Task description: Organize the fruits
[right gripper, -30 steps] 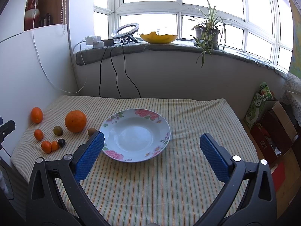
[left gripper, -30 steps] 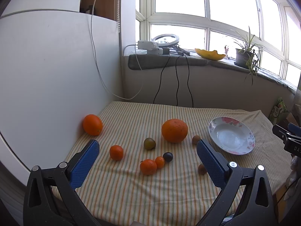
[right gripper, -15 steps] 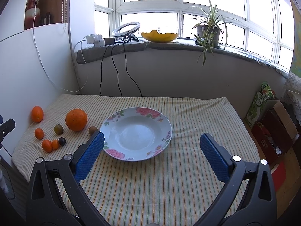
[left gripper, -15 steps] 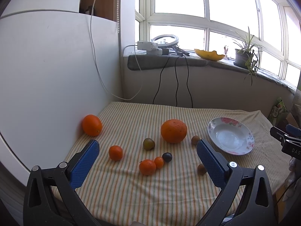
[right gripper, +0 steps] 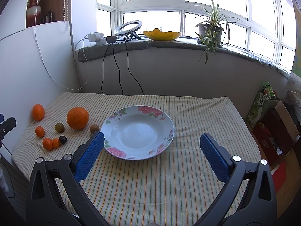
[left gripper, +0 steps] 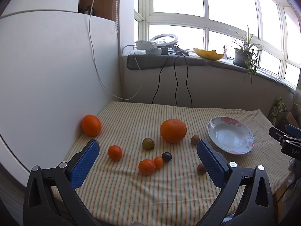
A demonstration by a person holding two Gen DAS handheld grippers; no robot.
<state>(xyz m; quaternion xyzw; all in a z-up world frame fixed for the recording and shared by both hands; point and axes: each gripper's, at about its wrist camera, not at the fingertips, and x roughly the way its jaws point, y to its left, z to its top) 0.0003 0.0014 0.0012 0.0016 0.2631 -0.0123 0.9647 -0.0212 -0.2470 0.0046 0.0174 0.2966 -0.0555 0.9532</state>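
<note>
Several fruits lie loose on the striped cloth: a big orange [left gripper: 173, 130] [right gripper: 77, 117], a second orange [left gripper: 91, 125] by the white board, small tangerines [left gripper: 115, 152] [left gripper: 147, 167], a greenish plum [left gripper: 148, 143], a dark plum [left gripper: 166, 156] and brown kiwis [left gripper: 195, 139] [left gripper: 201, 168]. An empty flowered plate [right gripper: 139, 132] [left gripper: 230, 134] sits to their right. My left gripper [left gripper: 148, 151] hovers open over the small fruits, holding nothing. Open as well, my right gripper [right gripper: 151, 150] hangs above the plate's near rim, empty.
A white board [left gripper: 47, 75] walls off the left side of the table. Cables [left gripper: 175, 82] hang from the windowsill [right gripper: 169, 43], which carries a ring light, a yellow bowl and a potted plant [right gripper: 210, 30]. Boxes [right gripper: 272, 126] stand on the floor at right.
Both grippers have drifted slightly, so the fruits and plate sit a little higher in the views. Both stay open; no fruit has moved.
</note>
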